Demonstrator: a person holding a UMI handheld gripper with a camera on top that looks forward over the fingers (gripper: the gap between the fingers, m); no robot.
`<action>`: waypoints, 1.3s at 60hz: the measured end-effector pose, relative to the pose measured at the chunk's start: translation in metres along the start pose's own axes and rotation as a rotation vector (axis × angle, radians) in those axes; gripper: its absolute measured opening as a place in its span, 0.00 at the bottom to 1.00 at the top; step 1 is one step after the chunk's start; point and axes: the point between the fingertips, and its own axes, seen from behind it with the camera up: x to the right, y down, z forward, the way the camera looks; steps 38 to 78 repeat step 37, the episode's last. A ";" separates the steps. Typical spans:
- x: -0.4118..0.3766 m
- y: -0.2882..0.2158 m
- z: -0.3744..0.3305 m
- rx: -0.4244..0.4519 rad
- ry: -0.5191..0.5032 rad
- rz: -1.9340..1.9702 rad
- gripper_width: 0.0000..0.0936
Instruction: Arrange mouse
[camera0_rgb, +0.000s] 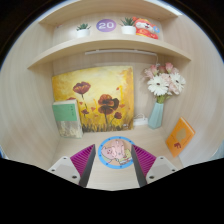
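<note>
No mouse was visible from your gripper cam. Your gripper was released, fingers apart w/ nothing held; pink pads flanked a round coaster w/ a picture on it, lying flat on the desk. Beyond: poppy painting against the wall, small green frame beside it, vase w/ flowers, orange card. Shelves above held potted plants & a "20" sign.

The gripper points forward and level, its two fingers spread well apart. Each finger carries a magenta pad on its inner face, the pads angled inward toward each other. Nothing is held between them.
</note>
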 end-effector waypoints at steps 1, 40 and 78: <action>0.000 0.001 -0.002 0.001 -0.006 0.001 0.75; 0.032 0.047 -0.083 0.006 -0.083 -0.002 0.74; 0.032 0.047 -0.083 0.006 -0.083 -0.002 0.74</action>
